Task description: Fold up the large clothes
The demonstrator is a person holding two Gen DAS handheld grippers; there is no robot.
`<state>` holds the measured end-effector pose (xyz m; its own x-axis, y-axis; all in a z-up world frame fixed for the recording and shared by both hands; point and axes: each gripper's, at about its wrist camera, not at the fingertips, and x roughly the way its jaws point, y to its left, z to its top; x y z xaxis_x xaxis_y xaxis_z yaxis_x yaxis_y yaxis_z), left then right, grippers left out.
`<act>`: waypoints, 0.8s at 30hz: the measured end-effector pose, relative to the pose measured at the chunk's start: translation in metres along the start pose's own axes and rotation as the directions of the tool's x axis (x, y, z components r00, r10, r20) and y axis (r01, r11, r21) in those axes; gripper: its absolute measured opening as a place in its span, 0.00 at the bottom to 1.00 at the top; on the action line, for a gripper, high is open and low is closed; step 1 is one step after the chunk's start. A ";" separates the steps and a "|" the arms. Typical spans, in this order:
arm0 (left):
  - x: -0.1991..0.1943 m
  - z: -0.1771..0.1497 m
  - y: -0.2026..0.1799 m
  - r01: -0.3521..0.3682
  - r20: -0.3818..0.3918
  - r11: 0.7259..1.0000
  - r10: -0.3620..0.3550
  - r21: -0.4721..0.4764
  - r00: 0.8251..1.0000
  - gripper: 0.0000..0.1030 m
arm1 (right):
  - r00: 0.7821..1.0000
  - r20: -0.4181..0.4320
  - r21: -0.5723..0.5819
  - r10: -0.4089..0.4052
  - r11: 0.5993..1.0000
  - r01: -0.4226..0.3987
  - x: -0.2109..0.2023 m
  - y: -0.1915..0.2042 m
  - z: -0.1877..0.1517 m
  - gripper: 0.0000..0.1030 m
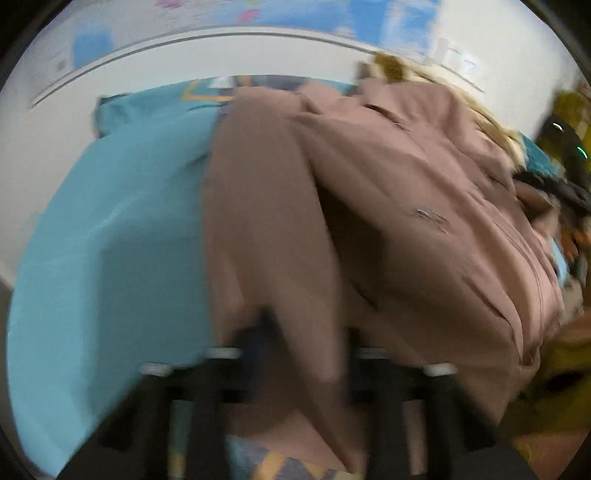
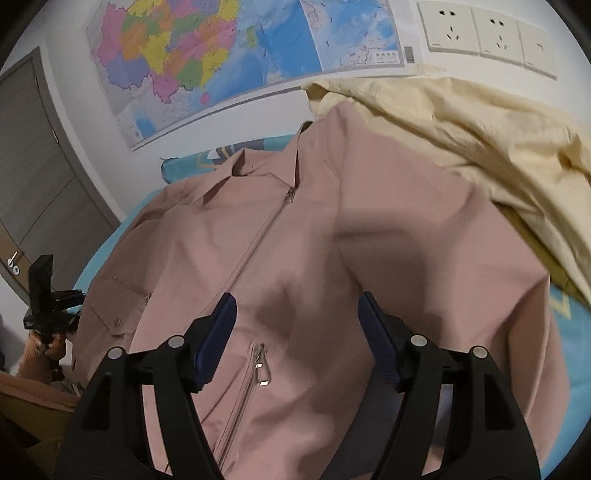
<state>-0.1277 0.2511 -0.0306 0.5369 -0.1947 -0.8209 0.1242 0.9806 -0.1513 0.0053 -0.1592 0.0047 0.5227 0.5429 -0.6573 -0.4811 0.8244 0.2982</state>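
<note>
A dusty pink zip jacket (image 2: 303, 229) lies front up on a teal bed sheet (image 1: 110, 229), collar toward the wall. The left wrist view is blurred. In it a long fold of the jacket, seemingly a sleeve (image 1: 266, 221), runs down between the dark fingers of my left gripper (image 1: 303, 343), which is shut on it. My right gripper (image 2: 297, 299) hovers over the jacket's lower front, to the right of the zip. Its blue pads (image 2: 218, 332) stand wide apart with nothing between them. A zip pull (image 2: 263, 373) lies just left of centre.
A cream-coloured cloth (image 2: 461, 140) is heaped at the back right and overlaps the jacket's far shoulder. A map (image 2: 221, 55) and wall sockets (image 2: 480, 29) are on the wall behind. A grey door (image 2: 37, 166) is at the left. A hand (image 2: 51, 345) grips the other tool at the left edge.
</note>
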 end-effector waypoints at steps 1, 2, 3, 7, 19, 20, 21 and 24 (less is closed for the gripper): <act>-0.009 0.005 0.008 -0.012 0.020 0.999 0.012 -0.032 1.000 0.03 | 1.000 0.003 0.008 0.007 1.000 -0.007 -0.002 0.000 -0.003 0.65; -0.017 0.012 0.014 -0.051 0.049 0.998 0.053 -0.036 0.997 0.03 | 1.000 0.004 0.009 0.010 1.000 -0.010 -0.003 0.001 -0.005 0.65; -0.031 0.021 0.019 -0.123 0.088 0.992 0.126 -0.033 0.988 0.03 | 1.000 0.004 0.007 0.014 1.000 -0.014 -0.005 0.002 -0.006 0.65; -0.078 0.055 0.049 -0.319 0.166 0.944 0.329 -0.086 0.929 0.09 | 1.000 0.015 0.002 0.010 1.000 -0.010 -0.012 0.003 -0.008 0.65; -0.027 0.057 -0.015 -0.165 0.102 0.979 0.153 0.118 0.983 0.86 | 0.997 -0.052 -0.047 0.055 0.997 -0.058 0.001 0.020 -0.029 0.72; -0.022 0.058 -0.024 -0.145 0.101 0.978 0.131 0.148 0.986 0.87 | 0.994 -0.067 -0.046 0.083 0.995 -0.086 0.008 0.025 -0.028 0.72; -0.012 0.061 -0.036 -0.110 0.073 0.977 0.098 0.183 0.992 0.88 | 0.992 -0.083 -0.047 0.100 0.993 -0.104 0.013 0.029 -0.027 0.72; 0.029 0.068 -0.049 -0.079 -0.026 0.974 0.086 0.213 0.996 0.88 | 0.977 -0.151 -0.095 0.150 0.982 -0.165 0.038 0.052 -0.027 0.75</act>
<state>-0.0612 0.1955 -0.0094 0.5240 -0.1090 -0.8447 0.2567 0.9659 0.0346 -0.0190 -0.1001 -0.0236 0.3326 0.6297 -0.7021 -0.6257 0.7043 0.3353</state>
